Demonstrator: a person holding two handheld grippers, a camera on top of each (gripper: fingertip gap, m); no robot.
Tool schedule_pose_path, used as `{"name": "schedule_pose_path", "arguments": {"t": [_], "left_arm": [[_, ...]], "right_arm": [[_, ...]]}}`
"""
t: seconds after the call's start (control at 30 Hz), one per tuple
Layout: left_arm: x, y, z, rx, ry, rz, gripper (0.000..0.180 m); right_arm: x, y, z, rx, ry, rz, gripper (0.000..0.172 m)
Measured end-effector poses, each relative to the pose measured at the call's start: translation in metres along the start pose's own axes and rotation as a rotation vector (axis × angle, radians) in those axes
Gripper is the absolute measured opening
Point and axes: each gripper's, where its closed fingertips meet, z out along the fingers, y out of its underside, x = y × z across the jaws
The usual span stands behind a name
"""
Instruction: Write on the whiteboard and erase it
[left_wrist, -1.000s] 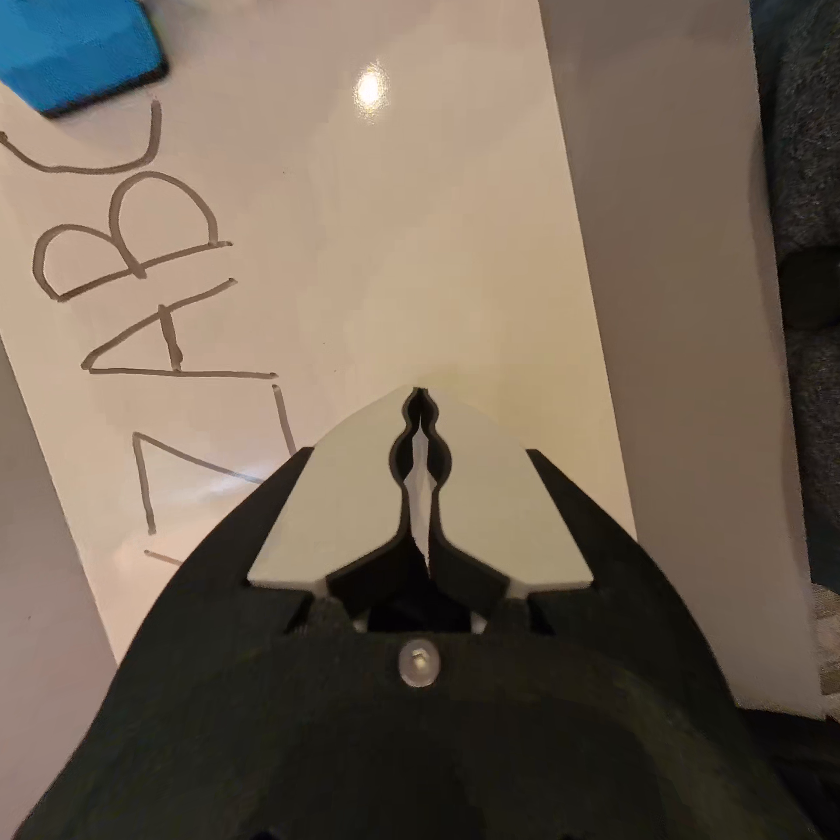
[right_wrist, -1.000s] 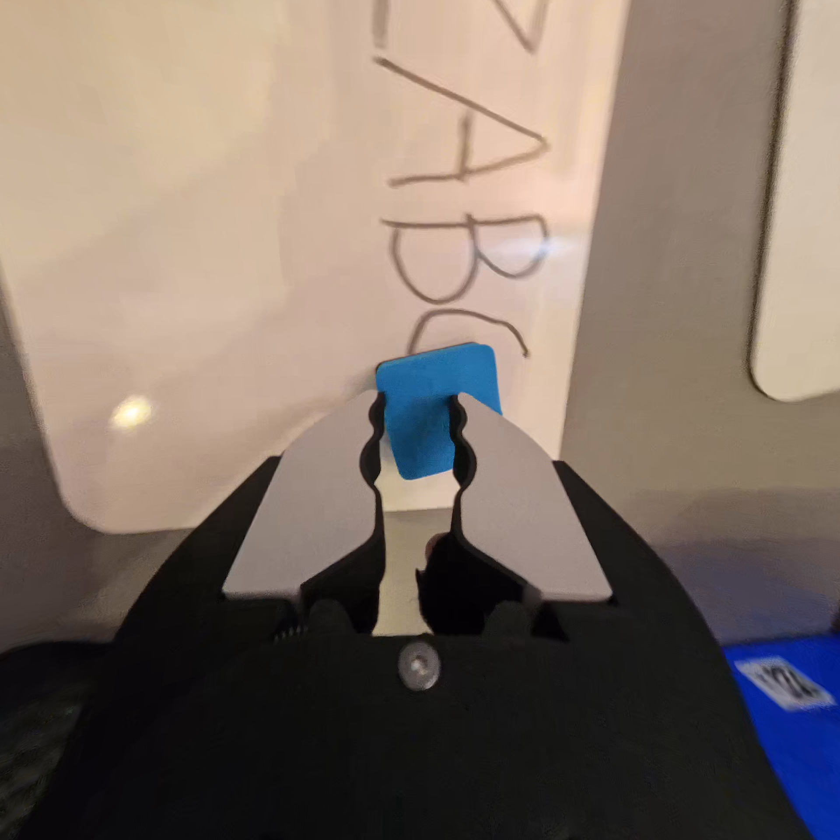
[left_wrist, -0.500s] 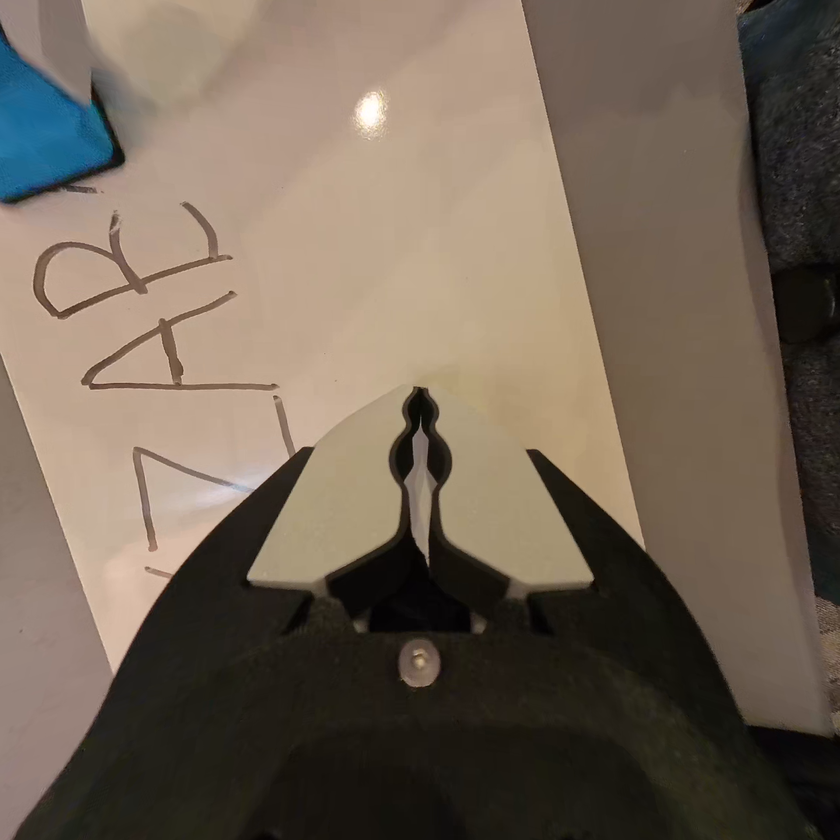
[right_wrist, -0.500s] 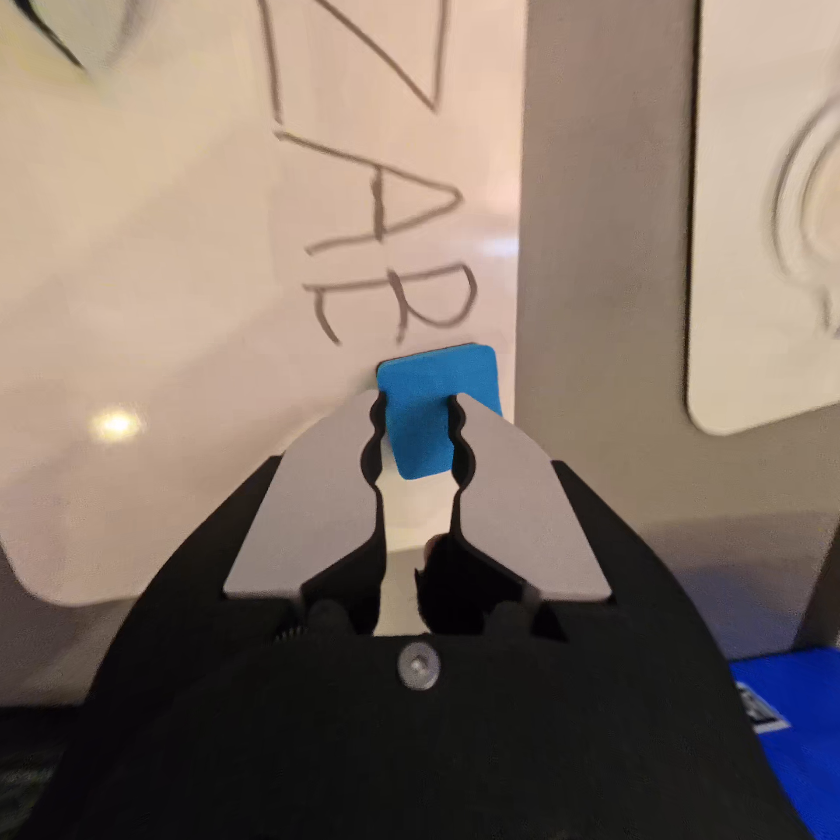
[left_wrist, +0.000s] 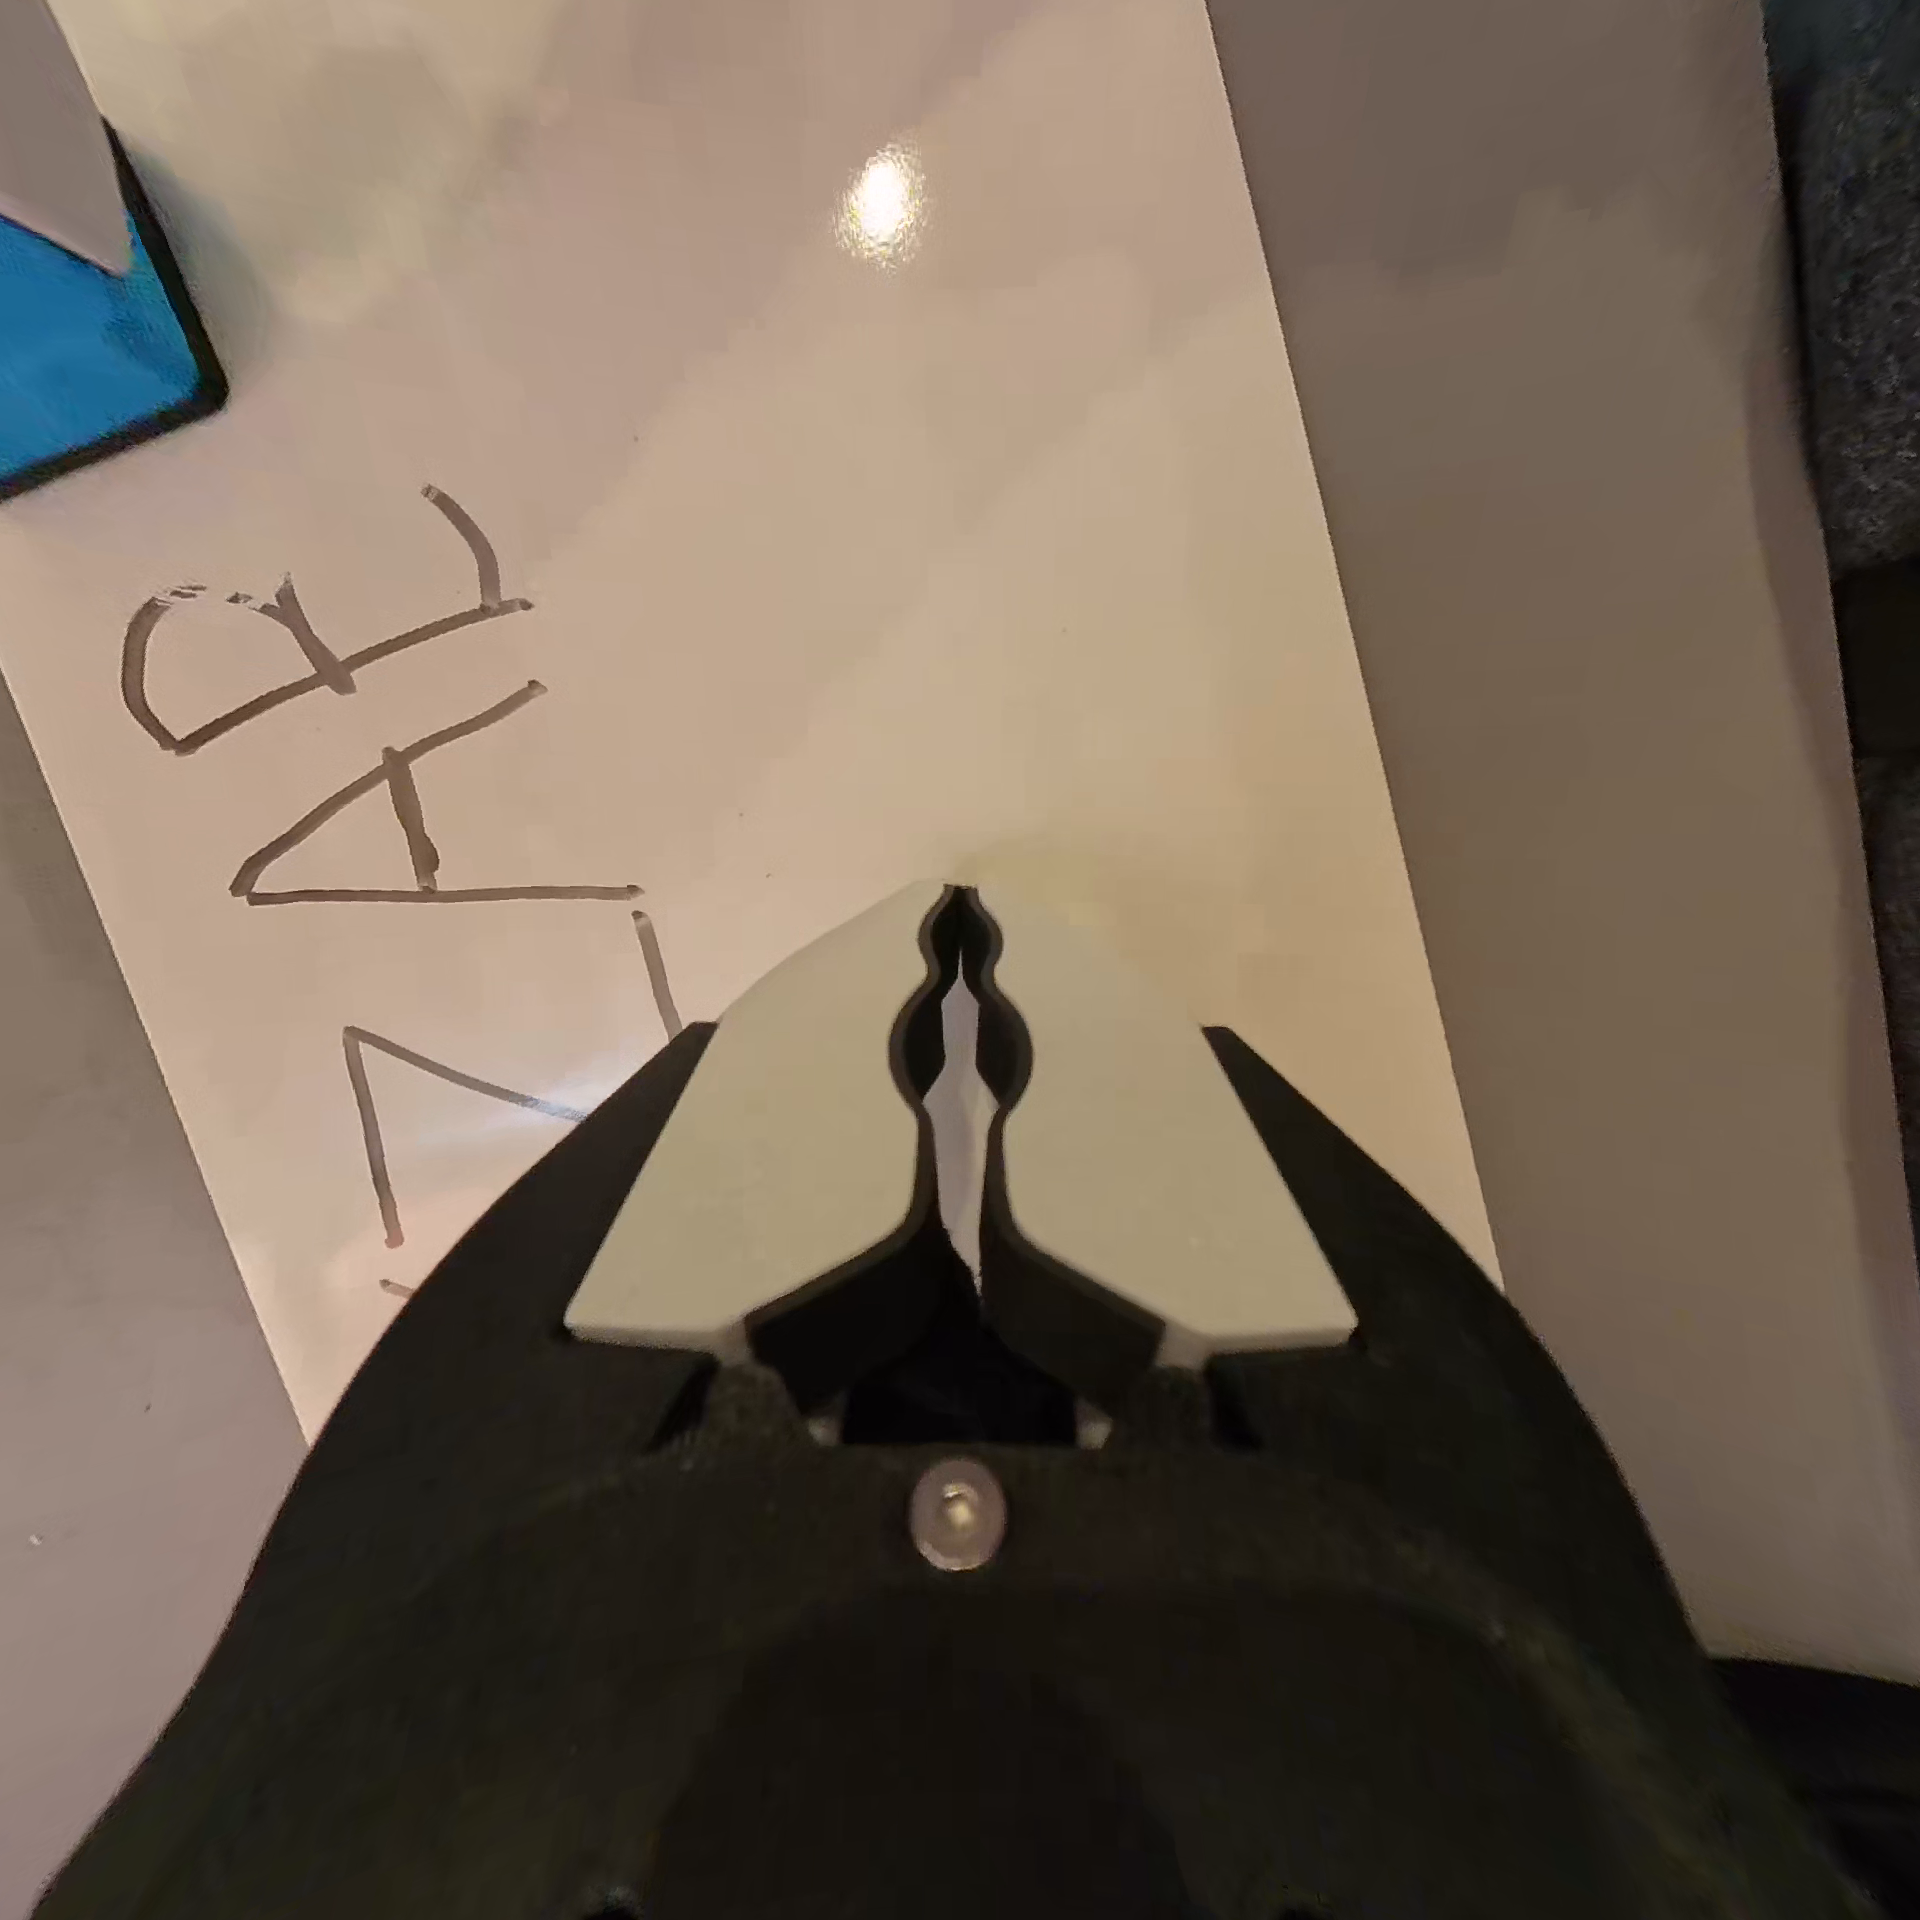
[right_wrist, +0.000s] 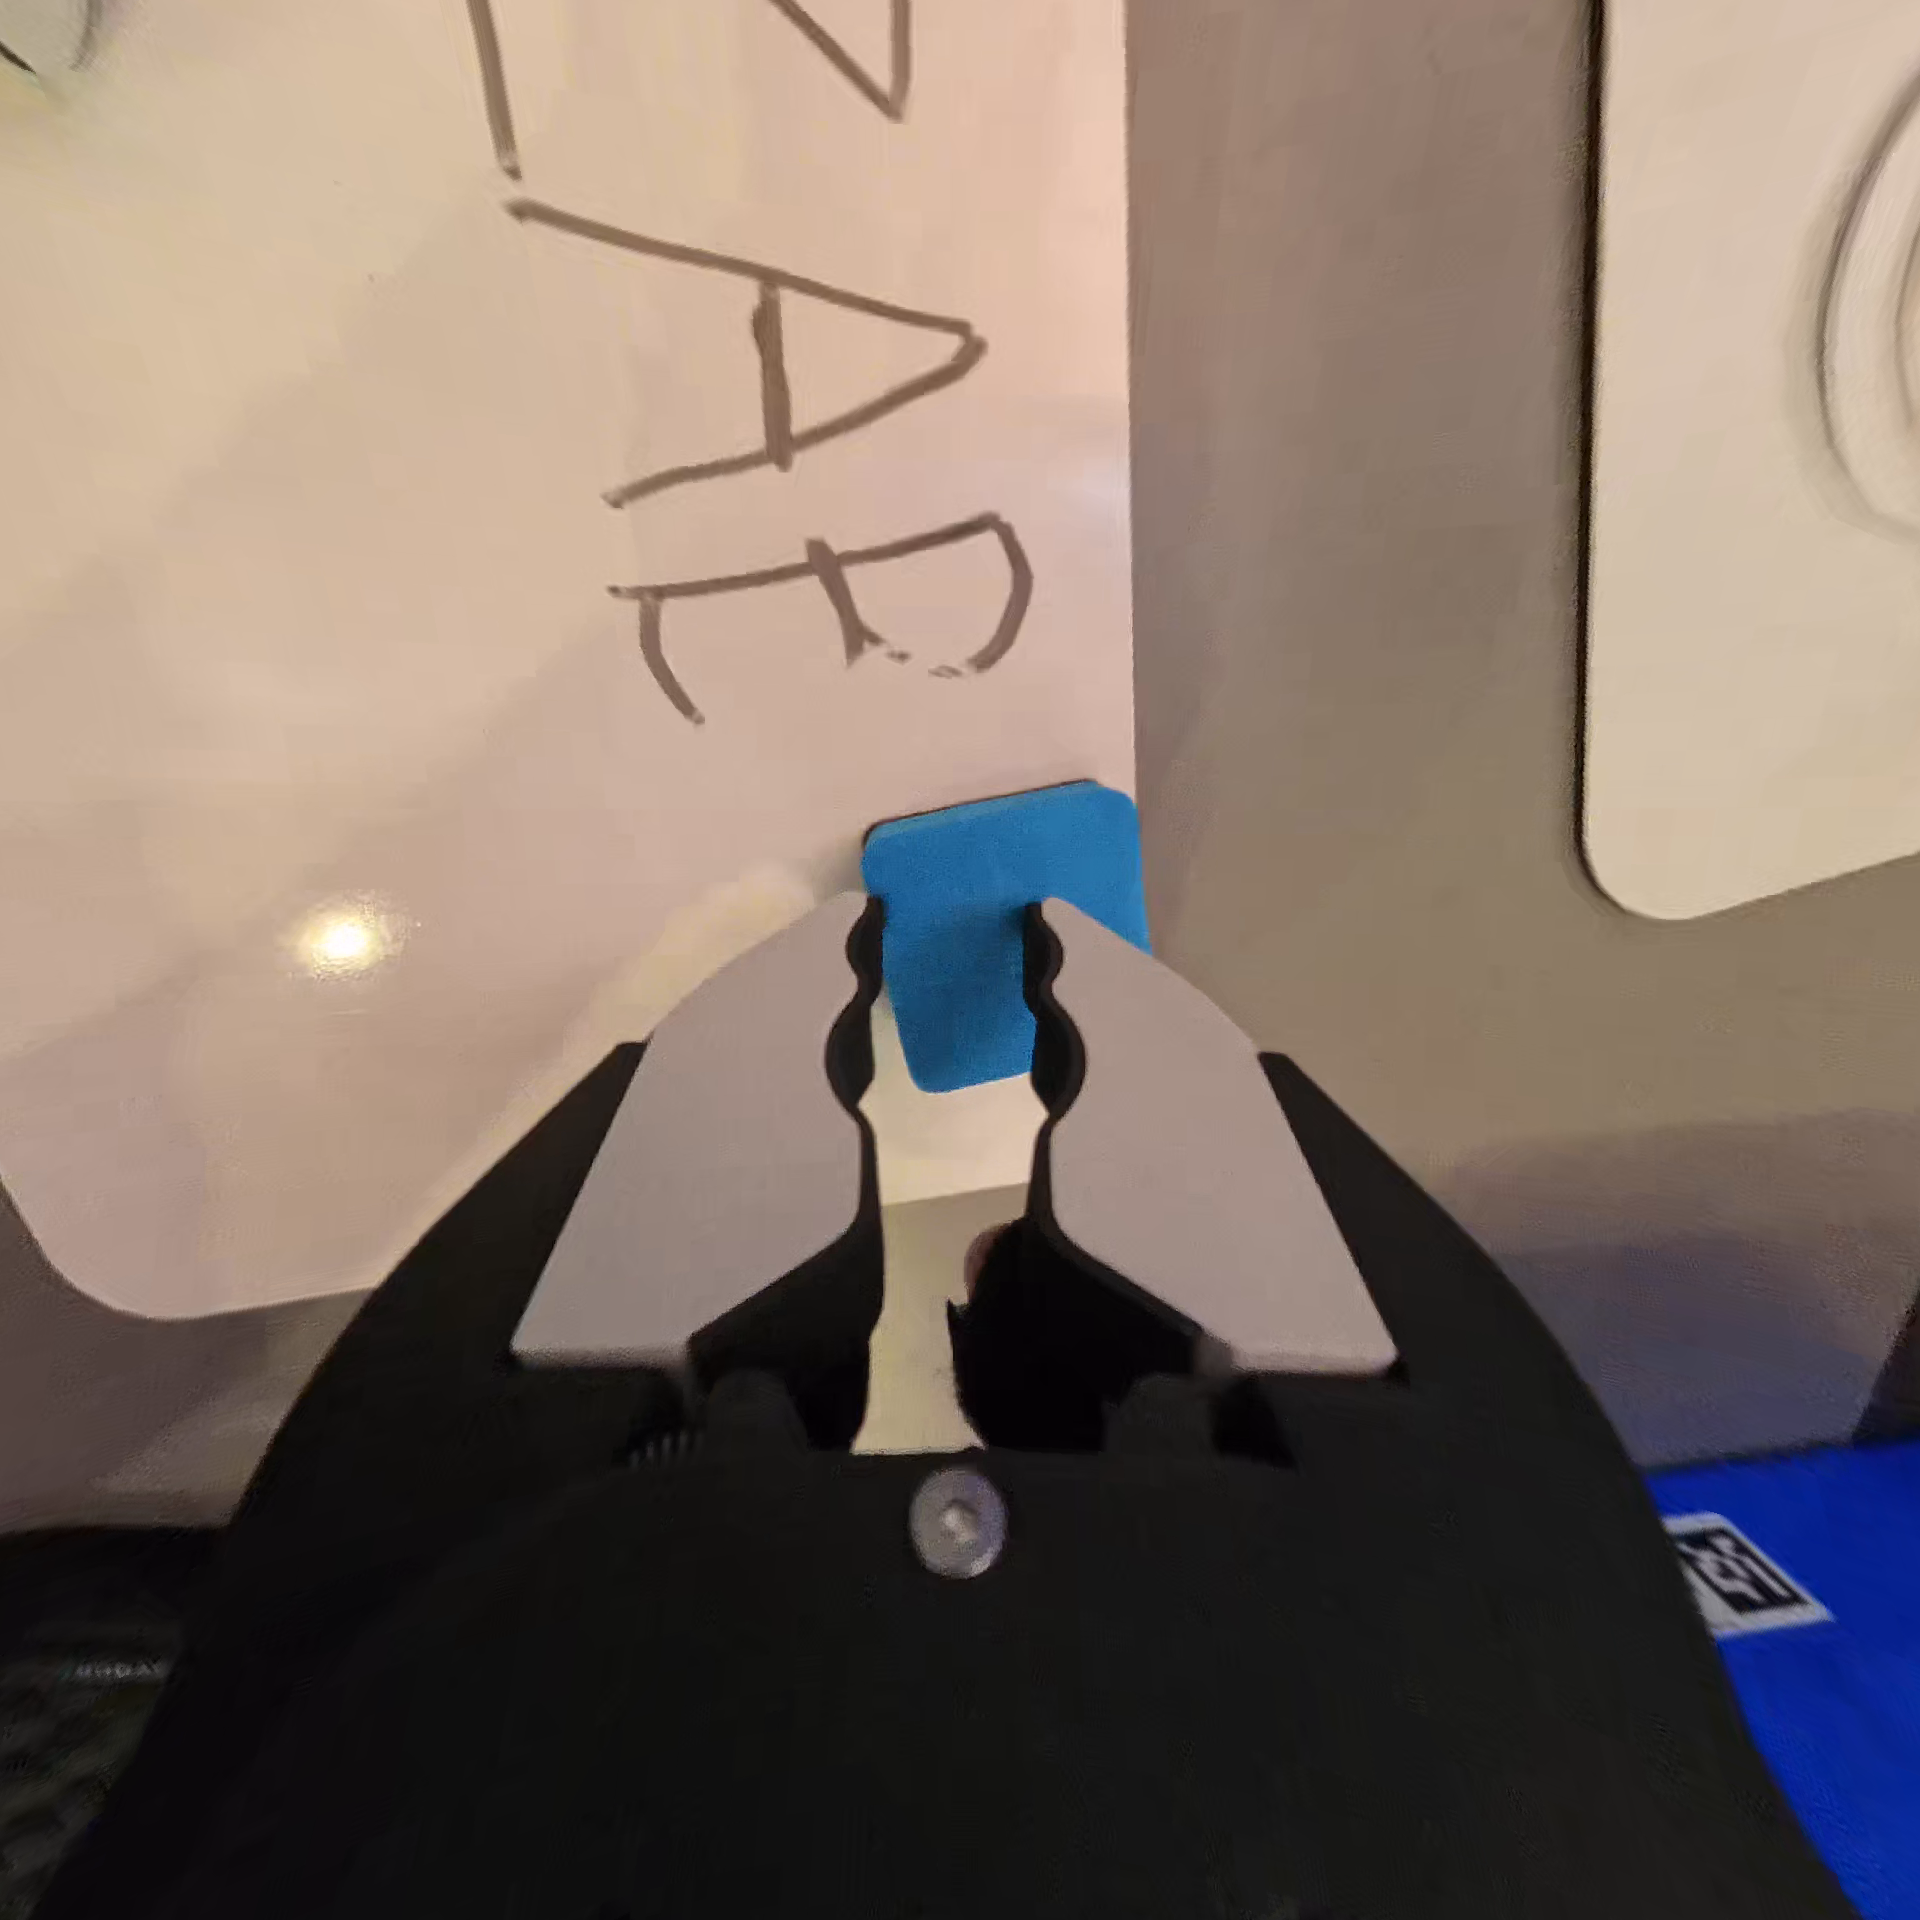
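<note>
Erasing under way; writing part-cleared.
Right gripper (right_wrist: 956, 935) clamps the blue eraser (right_wrist: 997, 883) against the whiteboard (right_wrist: 312, 520) at frame centre, by the board's right edge. Marker strokes (right_wrist: 810, 436) above remain, the nearest partly wiped. Left gripper (left_wrist: 958, 891) hangs over the board, pinched together and empty.

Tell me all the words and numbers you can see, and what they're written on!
I don't read writing out, but here is where it sits.
Dark marker letters: hand-drawn in a row on the whiteboard; the end nearest the blue eraser is partly wiped.
White label: black print, on a blue surface.
Second board: only blurred strokes, unreadable.
</note>
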Motion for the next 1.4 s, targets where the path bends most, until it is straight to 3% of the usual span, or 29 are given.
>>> {"name": "schedule_pose_path", "arguments": {"t": [0.1,0.17,0.23,0.3,0.37,0.43,0.5,0.6,0.67,0.73,0.83,0.93,1.0,1.07,1.2,1.3,1.4], "left_arm": [[0.0,0.0,0.0,-0.004,-0.004,0.001,0.001],[0.0,0.0,0.0,0.001,-0.001,-0.004,0.001],[0.0,0.0,0.0,-0.001,-0.002,0.0,0.001],[0.0,0.0,0.0,-0.005,-0.001,0.002,0.001],[0.0,0.0,0.0,-0.004,-0.003,-0.002,0.001],[0.0,0.0,0.0,-0.012,-0.021,0.006,0.001],[0.0,0.0,0.0,-0.03,-0.037,0.021,0.001],[0.0,0.0,0.0,-0.046,-0.053,0.031,0.001],[0.0,0.0,0.0,-0.067,-0.086,0.05,0.001],[0.0,0.0,0.0,-0.086,-0.106,0.061,0.001],[0.0,0.0,0.0,-0.087,-0.098,0.049,0.001],[0.0,0.0,0.0,-0.094,-0.114,0.059,0.001],[0.0,0.0,0.0,-0.101,-0.11,0.059,0.001],[0.001,0.0,0.0,-0.1,-0.107,0.055,0.001],[0.0,0.0,0.0,-0.113,-0.138,0.066,0.001],[0.001,0.0,0.0,-0.115,-0.127,0.058,0.001],[0.001,0.0,0.0,-0.114,-0.135,0.06,0.001]], "right_arm": [[-0.023,-0.022,0.002,0.054,-0.052,-0.073,0.027],[-0.034,-0.008,-0.003,0.011,-0.103,-0.103,0.027],[-0.008,0.012,-0.004,-0.029,-0.039,-0.008,0.027],[-0.004,-0.009,0.002,0.017,-0.022,-0.029,0.027],[-0.036,-0.042,0.006,0.105,-0.114,-0.129,0.027],[-0.039,-0.027,0.001,0.044,-0.13,-0.147,0.027],[-0.014,-0.021,0.003,0.043,-0.081,-0.048,0.027],[-0.025,-0.053,0.011,0.094,-0.079,-0.129,0.027],[-0.036,-0.041,0.005,0.052,-0.142,-0.159,0.027],[-0.013,-0.032,0.006,0.043,-0.112,-0.062,0.027],[-0.026,-0.064,0.013,0.098,-0.118,-0.141,0.027],[-0.029,-0.037,0.005,0.014,-0.169,-0.144,0.027],[-0.011,-0.047,0.01,0.036,-0.142,-0.074,0.026],[-0.022,-0.068,0.015,0.054,-0.126,-0.155,0.027],[-0.037,-0.034,0.003,-0.001,-0.214,-0.136,0.026],[-0.032,-0.06,0.011,0.062,-0.14,-0.143,0.026],[-0.055,-0.04,0.002,0.016,-0.206,-0.179,0.026]]}}
